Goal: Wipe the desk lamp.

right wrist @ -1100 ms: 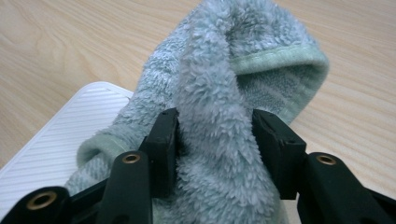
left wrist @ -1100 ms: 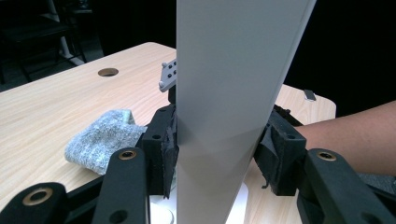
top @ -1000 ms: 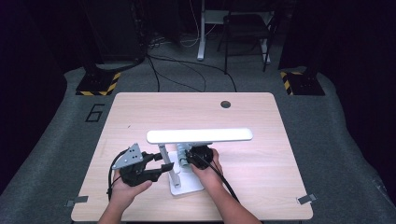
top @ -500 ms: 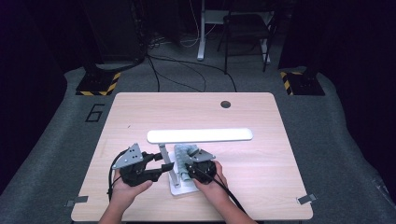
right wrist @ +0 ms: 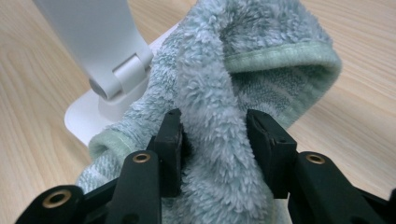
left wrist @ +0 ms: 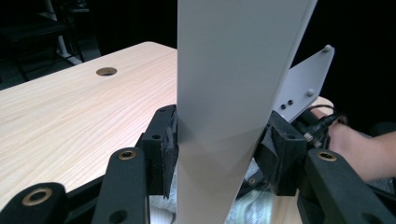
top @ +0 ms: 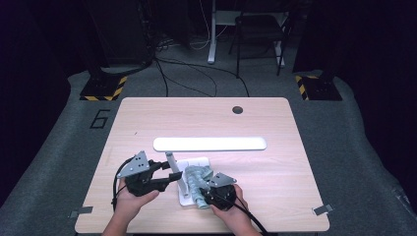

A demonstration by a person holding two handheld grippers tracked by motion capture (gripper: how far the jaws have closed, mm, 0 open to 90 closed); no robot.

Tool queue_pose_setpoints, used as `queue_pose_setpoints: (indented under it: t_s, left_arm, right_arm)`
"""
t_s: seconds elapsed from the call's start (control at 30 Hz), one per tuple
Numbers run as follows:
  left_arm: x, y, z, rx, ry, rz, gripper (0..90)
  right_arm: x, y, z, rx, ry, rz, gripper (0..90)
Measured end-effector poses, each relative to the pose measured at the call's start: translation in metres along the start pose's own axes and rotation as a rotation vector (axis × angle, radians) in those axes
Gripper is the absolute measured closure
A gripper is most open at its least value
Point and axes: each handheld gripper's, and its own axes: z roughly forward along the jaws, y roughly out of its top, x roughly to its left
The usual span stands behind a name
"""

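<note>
Drawn back toward the person across the lamp base (top: 189, 196), the right tongs (top: 205, 192) have just been closing and now pinch a green cloth (right wrist: 224, 140) lying on it, mid-wipe, while the left tongs (top: 172, 176) clamp the lamp's stem (left wrist: 233, 107) steady on the desk (top: 295, 162).

Each hand-held gripper is matte black: the left hand-held gripper (top: 172, 176) and the right hand-held gripper (top: 202, 191) each carry a grey three-cornered plate with small dark screws on top. Brass-ringed holes mark the chunky black jaws, low in both gripper views. Black cables trail back along bare forearms, lower centre of the high view.
</note>
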Motion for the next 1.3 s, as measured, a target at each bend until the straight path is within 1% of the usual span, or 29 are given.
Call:
queue_pose_setpoints:
  t_s: [0.1, 0.13, 0.23, 0.27, 0.3, 0.33, 0.37, 0.4, 0.43, 0.47, 0.5, 0.53, 0.57, 0.6, 0.63, 0.67, 0.7, 0.77, 0.8, 0.83, 0.9, 0.97, 1.0, 1.03, 1.07, 1.13, 1.2, 1.23, 1.3]
  left_arm:
    - [0.000, 0.000, 0.000, 0.005, -0.003, 0.006, 52.7]
    - [0.000, 0.000, 0.000, 0.004, -0.003, 0.005, 52.7]
    - [0.000, 0.000, 0.000, -0.001, -0.001, 0.002, 52.7]
    - [0.000, 0.000, 0.001, -0.008, -0.002, 0.000, 52.7]
    - [0.000, -0.001, 0.001, -0.008, -0.002, -0.001, 52.7]
    - [0.000, -0.001, 0.001, -0.008, -0.006, -0.005, 52.6]
    - [0.000, -0.001, 0.001, -0.010, -0.007, -0.006, 52.5]
    - [-0.001, -0.002, 0.002, -0.016, -0.011, -0.016, 52.5]
    - [0.000, -0.002, 0.002, -0.017, -0.012, -0.012, 52.4]
    - [0.000, -0.002, 0.002, -0.017, -0.011, -0.012, 52.4]
    - [0.001, -0.002, 0.002, -0.019, -0.014, -0.011, 52.4]
    - [0.001, -0.002, 0.002, -0.020, -0.017, -0.012, 52.3]
    - [0.002, -0.002, 0.001, -0.018, -0.022, -0.012, 52.3]
    - [0.002, -0.003, 0.002, -0.027, -0.023, -0.018, 52.2]
    - [0.003, -0.003, 0.002, -0.027, -0.027, -0.018, 52.2]
    - [0.003, -0.003, 0.002, -0.026, -0.031, -0.018, 52.2]
    - [0.003, -0.003, 0.002, -0.026, -0.034, -0.018, 52.2]
    - [0.003, -0.003, 0.002, -0.027, -0.045, -0.016, 52.2]
    - [0.002, -0.003, 0.002, -0.028, -0.054, -0.021, 52.1]
    - [0.002, -0.003, 0.002, -0.027, -0.062, -0.020, 52.1]
    - [0.003, -0.003, 0.002, -0.023, -0.064, -0.014, 52.1]
    - [0.003, -0.003, 0.002, -0.023, -0.064, -0.016, 52.1]
    - [0.004, -0.003, 0.001, -0.019, -0.077, -0.016, 52.0]
    - [0.003, -0.004, 0.002, -0.030, -0.073, -0.024, 52.0]
    - [0.004, -0.004, 0.002, -0.029, -0.075, -0.024, 52.0]
    - [0.004, -0.004, 0.002, -0.029, -0.080, -0.017, 52.0]
    - [0.004, -0.004, 0.002, -0.031, -0.080, -0.019, 51.8]
    - [0.004, -0.004, 0.002, -0.033, -0.082, -0.021, 51.8]
    - [0.005, -0.004, 0.002, -0.031, -0.084, -0.021, 51.7]
  right_arm:
    - [-0.008, -0.004, -0.003, -0.008, 0.002, 0.022, 59.4]
    - [-0.010, -0.005, -0.005, -0.001, -0.003, 0.043, 59.5]
    - [-0.018, -0.009, -0.007, -0.007, -0.024, 0.052, 59.5]
    - [-0.020, -0.010, -0.008, -0.009, -0.029, 0.061, 59.5]
    - [-0.022, -0.011, -0.009, -0.010, -0.044, 0.082, 59.7]
    - [-0.025, -0.011, -0.009, -0.011, -0.056, 0.087, 60.1]
    - [-0.029, -0.011, -0.010, -0.004, -0.067, 0.080, 60.8]
    - [-0.032, -0.011, -0.011, 0.003, -0.083, 0.102, 62.0]
    - [-0.036, -0.011, -0.011, 0.011, -0.094, 0.105, 62.6]
    - [-0.038, -0.011, -0.011, 0.020, -0.106, 0.125, 62.9]
    - [-0.040, -0.011, -0.011, 0.025, -0.105, 0.139, 63.1]
    - [-0.041, -0.010, -0.012, 0.022, -0.100, 0.170, 63.4]
    - [-0.042, -0.008, -0.013, 0.020, -0.091, 0.157, 63.8]
    - [-0.040, -0.007, -0.013, 0.012, -0.097, 0.160, 64.3]
    - [-0.040, -0.005, -0.014, 0.007, -0.092, 0.138, 64.9]
    - [-0.038, -0.004, -0.014, 0.003, -0.091, 0.140, 65.6]
    - [-0.036, -0.002, -0.014, -0.016, -0.086, 0.120, 66.6]
    - [-0.031, 0.004, -0.013, -0.027, -0.077, 0.121, 69.6]
    - [-0.029, 0.006, -0.013, -0.028, -0.065, 0.110, 70.0]
    - [-0.027, 0.009, -0.011, -0.035, -0.066, 0.101, 70.5]
    - [-0.022, 0.015, -0.006, -0.028, -0.044, 0.083, 71.1]
    - [-0.019, 0.018, -0.003, -0.020, -0.032, 0.097, 70.3]
    - [-0.019, 0.019, -0.001, -0.018, -0.028, 0.094, 67.2]
    - [-0.019, 0.019, 0.001, -0.011, -0.020, 0.114, 61.7]
    - [-0.020, 0.019, 0.004, -0.007, -0.022, 0.114, 56.2]
    - [-0.019, 0.017, 0.010, 0.025, -0.041, 0.118, 47.8]
    - [-0.021, 0.017, 0.014, 0.018, -0.040, 0.081, 43.7]
    - [-0.020, 0.017, 0.016, 0.015, -0.037, 0.096, 43.0]
    - [-0.021, 0.018, 0.020, 0.011, -0.028, 0.095, 42.4]
